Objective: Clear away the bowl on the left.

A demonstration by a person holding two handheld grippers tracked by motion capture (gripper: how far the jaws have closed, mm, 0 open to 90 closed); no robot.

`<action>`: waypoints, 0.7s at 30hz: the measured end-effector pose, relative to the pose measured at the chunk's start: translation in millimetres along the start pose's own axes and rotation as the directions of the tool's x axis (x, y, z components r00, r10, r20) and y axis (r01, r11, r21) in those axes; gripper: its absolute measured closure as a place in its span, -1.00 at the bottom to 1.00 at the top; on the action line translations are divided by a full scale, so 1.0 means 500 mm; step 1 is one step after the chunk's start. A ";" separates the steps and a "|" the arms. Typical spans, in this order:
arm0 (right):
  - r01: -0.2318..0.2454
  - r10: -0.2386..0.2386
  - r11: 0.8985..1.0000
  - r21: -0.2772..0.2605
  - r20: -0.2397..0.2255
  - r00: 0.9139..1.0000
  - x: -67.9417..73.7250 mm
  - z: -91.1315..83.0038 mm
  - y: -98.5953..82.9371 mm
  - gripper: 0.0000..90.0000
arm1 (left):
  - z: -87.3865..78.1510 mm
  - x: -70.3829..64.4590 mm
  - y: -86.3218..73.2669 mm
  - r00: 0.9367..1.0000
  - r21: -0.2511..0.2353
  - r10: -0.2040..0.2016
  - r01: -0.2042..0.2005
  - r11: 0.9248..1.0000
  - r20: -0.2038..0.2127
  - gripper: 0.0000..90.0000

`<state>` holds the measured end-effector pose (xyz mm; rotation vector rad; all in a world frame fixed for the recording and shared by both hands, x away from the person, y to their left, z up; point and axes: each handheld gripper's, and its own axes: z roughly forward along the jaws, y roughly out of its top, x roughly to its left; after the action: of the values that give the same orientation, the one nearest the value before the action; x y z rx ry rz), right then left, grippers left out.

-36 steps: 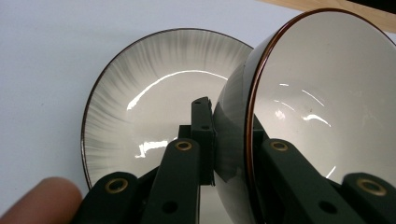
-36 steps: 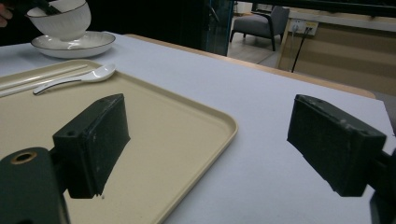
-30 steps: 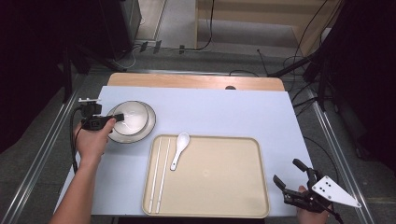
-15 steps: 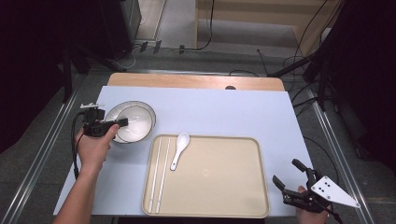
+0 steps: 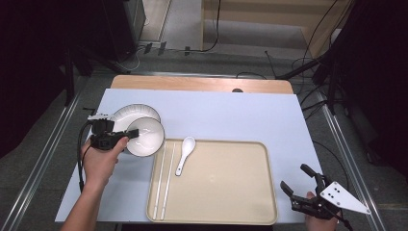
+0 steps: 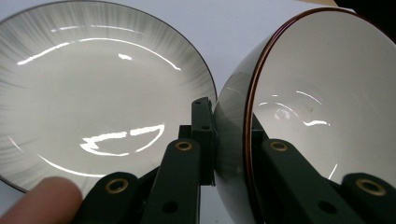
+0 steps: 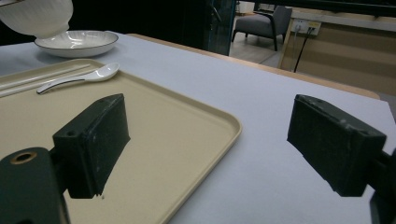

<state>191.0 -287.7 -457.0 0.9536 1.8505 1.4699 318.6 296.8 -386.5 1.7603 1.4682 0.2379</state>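
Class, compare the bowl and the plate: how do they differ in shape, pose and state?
The bowl is deep; the plate is shallow. The bowl hangs tilted, its rim clamped in the left claw; the plate lies flat on the table, ungripped. Both are round, glossy and whitish.

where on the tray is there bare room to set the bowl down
The tray is bare right of the spoon, across to its right rim. Its left edge is crowded by chopsticks. The left gripper holds the bowl above the plate.
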 end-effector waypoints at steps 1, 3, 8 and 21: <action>-0.001 0.001 1.000 0.002 -0.001 1.000 0.001 0.000 0.000 -0.71 | 0.000 -0.004 -0.003 1.000 0.002 0.004 -0.004 1.000 0.006 0.83; -0.001 0.001 1.000 0.001 0.001 1.000 0.000 0.000 0.000 -0.71 | 0.000 -0.014 -0.009 1.000 0.005 0.012 -0.012 1.000 0.011 0.83; -0.006 0.006 1.000 -0.001 0.000 1.000 0.000 -0.001 0.000 -0.71 | -0.001 -0.038 -0.024 0.999 0.012 0.037 -0.038 0.999 0.031 0.83; -0.003 0.003 1.000 -0.001 -0.003 1.000 0.002 -0.001 0.001 -0.71 | -0.002 -0.115 -0.059 0.989 0.033 0.108 -0.112 0.993 0.097 0.83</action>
<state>190.4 -287.1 -456.5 0.9549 1.8516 1.4748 278.7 245.7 -386.3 1.8606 1.3180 0.1808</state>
